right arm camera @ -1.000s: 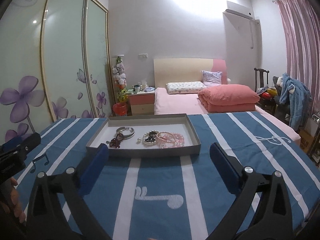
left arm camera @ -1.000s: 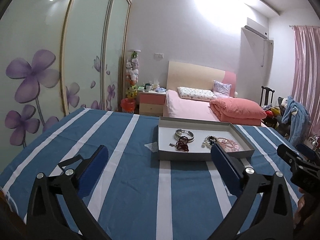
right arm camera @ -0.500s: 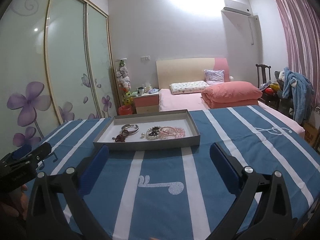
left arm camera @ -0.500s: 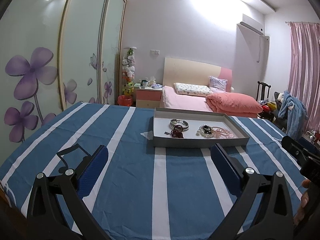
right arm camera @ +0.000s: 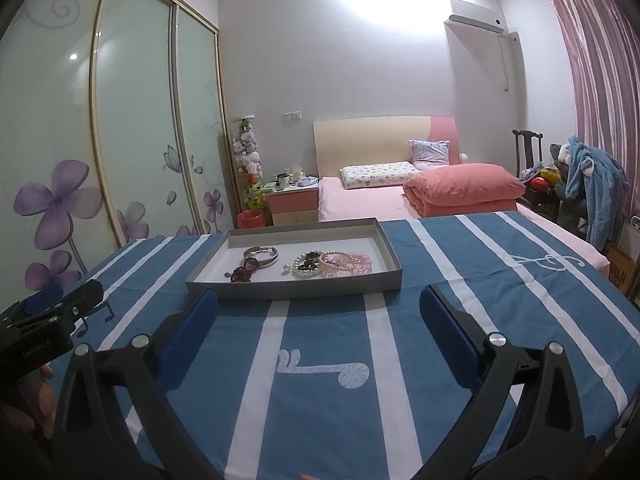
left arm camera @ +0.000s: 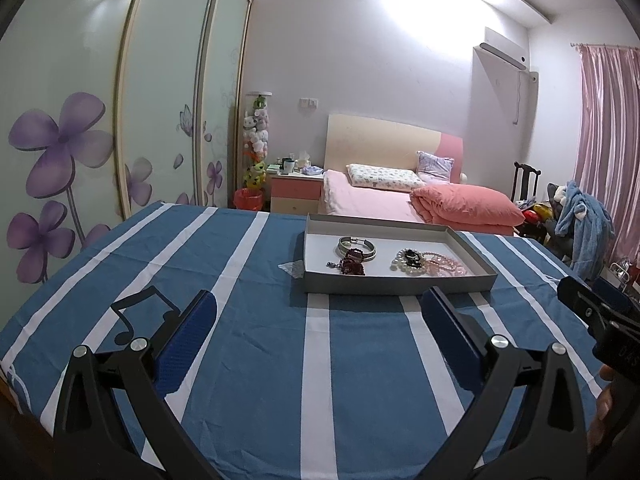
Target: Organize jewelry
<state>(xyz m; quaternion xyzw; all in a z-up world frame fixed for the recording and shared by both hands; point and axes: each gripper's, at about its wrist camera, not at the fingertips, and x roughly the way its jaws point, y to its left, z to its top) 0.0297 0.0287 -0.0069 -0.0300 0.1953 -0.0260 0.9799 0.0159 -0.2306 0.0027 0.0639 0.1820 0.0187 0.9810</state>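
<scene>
While both tools are held low over the striped table (left arm camera: 248,360), nothing is gripped. The left tool (left arm camera: 318,322) is seen with its blue pads wide apart and empty; the right tool (right arm camera: 318,318) is likewise spread and empty.

The task's things are found in the grey tray (right arm camera: 296,290), at frame centre in both views, ahead of each tool and apart from the pads. In the right wrist view the tray's near wall is seen just beyond the left pad tip, so the right tool is judged the nearer; in the left wrist view the tray is offset to centre-right, further off. The tray's long axis is laid across the view, left to right.

Inside, from left to right in the right wrist view: a dark red beaded piece (right arm camera: 241,274), knobbly and bunched; a silver bangle (right arm camera: 262,255), a smooth rigid metal ring lying flat; a pearl strand (right arm camera: 306,266), round glossy beads coiled around a dark piece; a pink bead strand (right arm camera: 347,262), translucent and heaped loosely, touching the pearls. A loose pearl or two may be lying beside the coil; too small to tell.

The tray is shallow, thin-walled, probably cardboard, with a white floor. A small clear wrapper (left arm camera: 293,269) is seen on the cloth by the tray's left wall.

A forward reach is judged to be needed next.
</scene>
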